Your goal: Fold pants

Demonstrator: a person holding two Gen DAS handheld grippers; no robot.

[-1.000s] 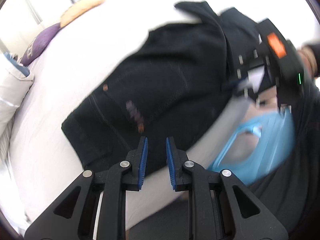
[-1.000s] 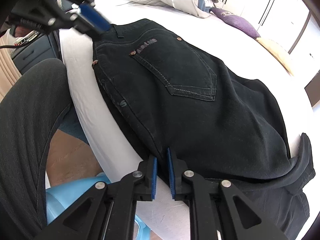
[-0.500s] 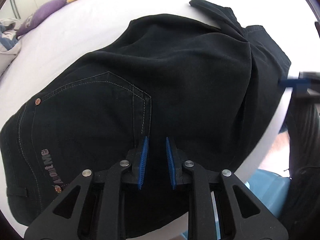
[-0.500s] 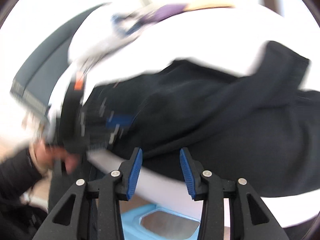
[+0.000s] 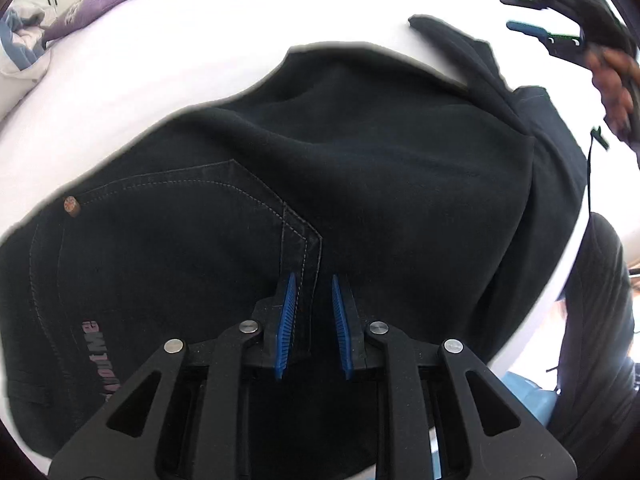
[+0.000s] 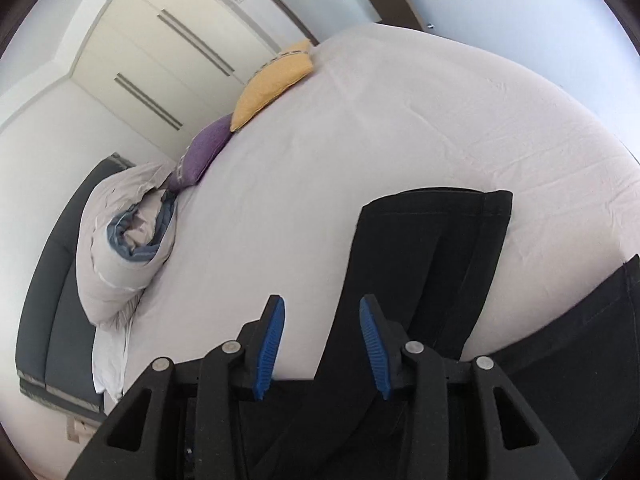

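while the black pants [image 5: 360,184] fill the middle of my left view on the white bed [image 5: 200,60], my left gripper [image 5: 312,324] sits low centre over the back pocket seam, jaws a narrow gap apart, holding nothing. at upper right my right gripper [image 5: 560,28] hangs above the sheet. in its own view its jaws gape wide over a pant leg [image 6: 432,248], empty.
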